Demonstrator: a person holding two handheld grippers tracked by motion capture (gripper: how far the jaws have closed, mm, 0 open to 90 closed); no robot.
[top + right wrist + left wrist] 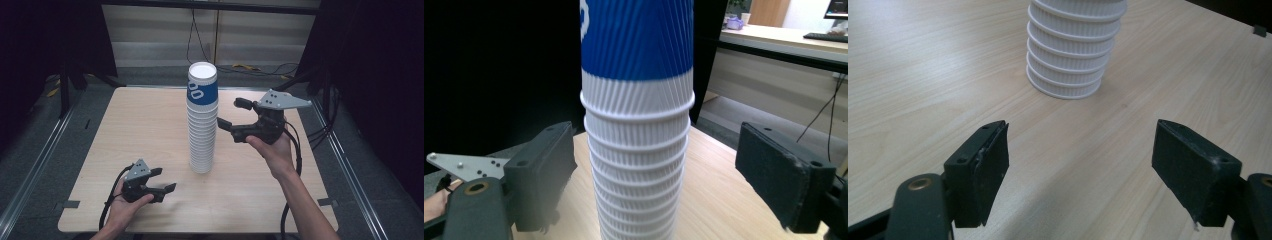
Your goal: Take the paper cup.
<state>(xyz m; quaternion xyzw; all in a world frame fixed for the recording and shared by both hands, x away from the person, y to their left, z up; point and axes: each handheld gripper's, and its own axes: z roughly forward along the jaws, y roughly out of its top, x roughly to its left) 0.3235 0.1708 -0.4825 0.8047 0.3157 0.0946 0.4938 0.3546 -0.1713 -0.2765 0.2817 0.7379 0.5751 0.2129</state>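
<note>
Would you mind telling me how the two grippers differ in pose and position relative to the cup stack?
The right gripper is held high, level with the upper part of the cup stack, while the left gripper sits low by the table. The right gripper's jaws stand either side of the stack without touching; the left gripper's jaws point at its base from a distance. Both are open and empty.

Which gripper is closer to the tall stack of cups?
Right. The right gripper hangs beside the upper stack of cups, jaws open, not touching. The left gripper sits low, farther off, near its base.
</note>
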